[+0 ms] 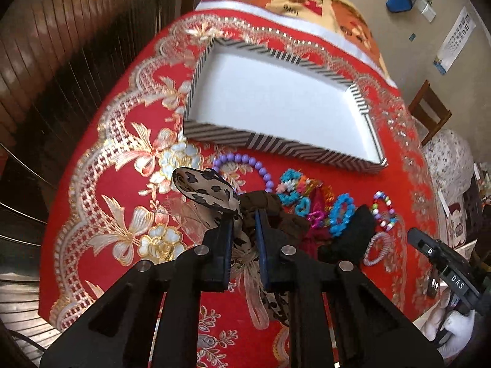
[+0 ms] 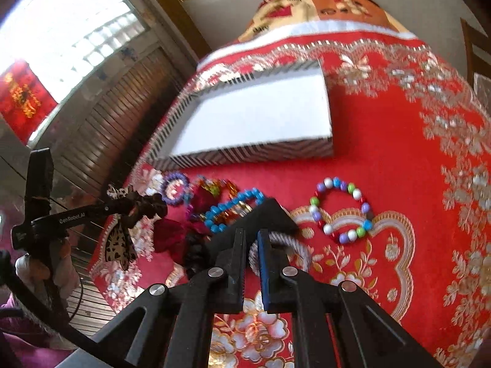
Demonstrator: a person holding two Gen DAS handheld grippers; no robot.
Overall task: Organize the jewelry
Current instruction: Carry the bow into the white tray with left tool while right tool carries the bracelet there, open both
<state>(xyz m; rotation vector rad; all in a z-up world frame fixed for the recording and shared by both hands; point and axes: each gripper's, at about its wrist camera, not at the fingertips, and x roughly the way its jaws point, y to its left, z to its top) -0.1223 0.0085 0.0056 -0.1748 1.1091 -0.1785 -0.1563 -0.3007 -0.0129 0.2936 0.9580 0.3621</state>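
We have the leopard-print scrunchie (image 1: pixel 211 194) lifted off the cloth, its brown gathered part pinched between the narrow jaws of our left gripper (image 1: pixel 244 214) and its printed tails hanging down beneath them. From the right wrist view the same scrunchie (image 2: pixel 129 211) dangles clear of the red tablecloth (image 2: pixel 383 165) at the counter's left edge. What the coming move turns on is this: the striped tray (image 1: pixel 214 136) lies straight ahead of the left jaws, farther from us than the row of jewelry, with its long axis running across our line of reach, so its near wall is what the tails must clear. The tray's white floor looks bare.

Between scrunchie and tray sits the purple bead bracelet (image 1: pixel 245 161), just beside the tray's near wall. To its right runs the row of blue bead rings (image 1: pixel 342 214), then the multicolour bead bracelet (image 1: pixel 383 211).

Our right gripper (image 2: pixel 251 234) is low over the cloth with narrow jaws at the pale twisted ring (image 2: pixel 288 245); the right-hand jaw appears to sit through its loop, though we cannot tell whether it is actually gripped. The left hand is the one nearer to delivering.
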